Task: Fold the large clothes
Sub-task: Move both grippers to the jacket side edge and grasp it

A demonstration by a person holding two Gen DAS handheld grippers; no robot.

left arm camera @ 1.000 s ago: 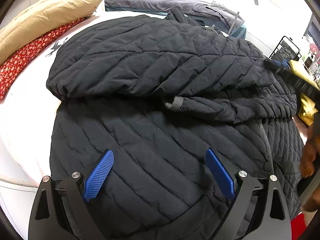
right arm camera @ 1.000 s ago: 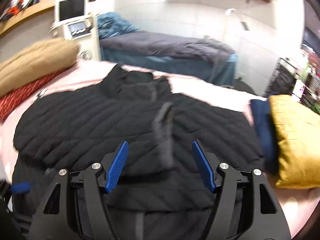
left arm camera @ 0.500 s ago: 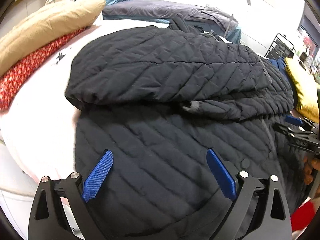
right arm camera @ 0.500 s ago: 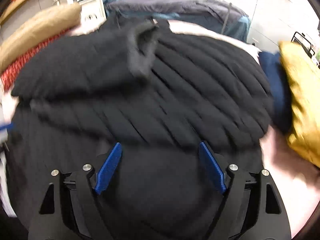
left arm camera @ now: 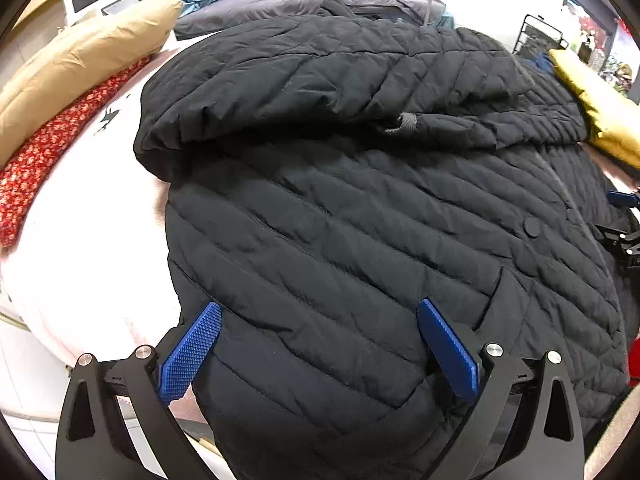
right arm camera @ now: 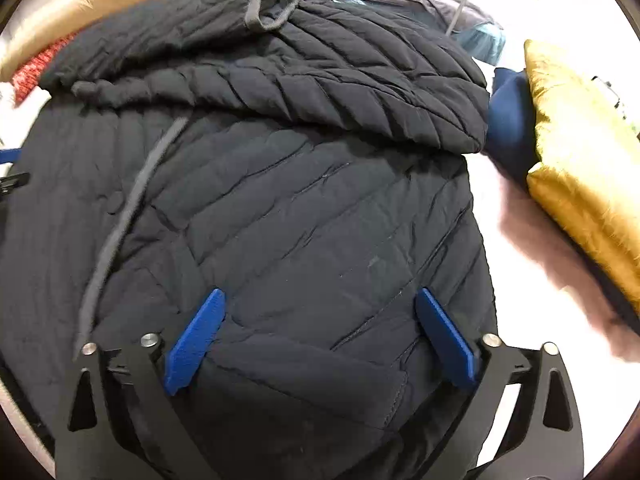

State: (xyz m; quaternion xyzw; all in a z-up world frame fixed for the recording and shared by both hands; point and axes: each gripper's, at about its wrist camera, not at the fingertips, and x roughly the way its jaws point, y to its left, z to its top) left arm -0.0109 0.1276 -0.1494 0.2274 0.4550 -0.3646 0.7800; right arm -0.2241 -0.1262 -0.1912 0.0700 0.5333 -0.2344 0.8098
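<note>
A large black quilted jacket (left arm camera: 360, 208) lies spread on a white bed (left arm camera: 88, 248), both sleeves folded across its chest. One grey cuff (left arm camera: 406, 122) lies near the middle. My left gripper (left arm camera: 318, 344) is open and empty, low over the jacket's lower left part near the hem. My right gripper (right arm camera: 320, 332) is open and empty, low over the jacket's (right arm camera: 320, 208) lower right part. The grey zipper strip (right arm camera: 120, 220) runs down the left of the right wrist view. The right gripper's tip also shows at the right edge of the left wrist view (left arm camera: 624, 236).
A tan pillow (left arm camera: 80, 64) and a red patterned cushion (left arm camera: 52, 148) lie at the bed's left. A gold cushion (right arm camera: 580, 160) and a navy item (right arm camera: 510, 120) lie at the right. Another bed with grey bedding (left arm camera: 280, 4) stands behind. A black wire rack (left arm camera: 540, 36) stands at the far right.
Both grippers have come down and closer to the jacket's lower part. The left one shifted left toward the hem corner. Both stayed open.
</note>
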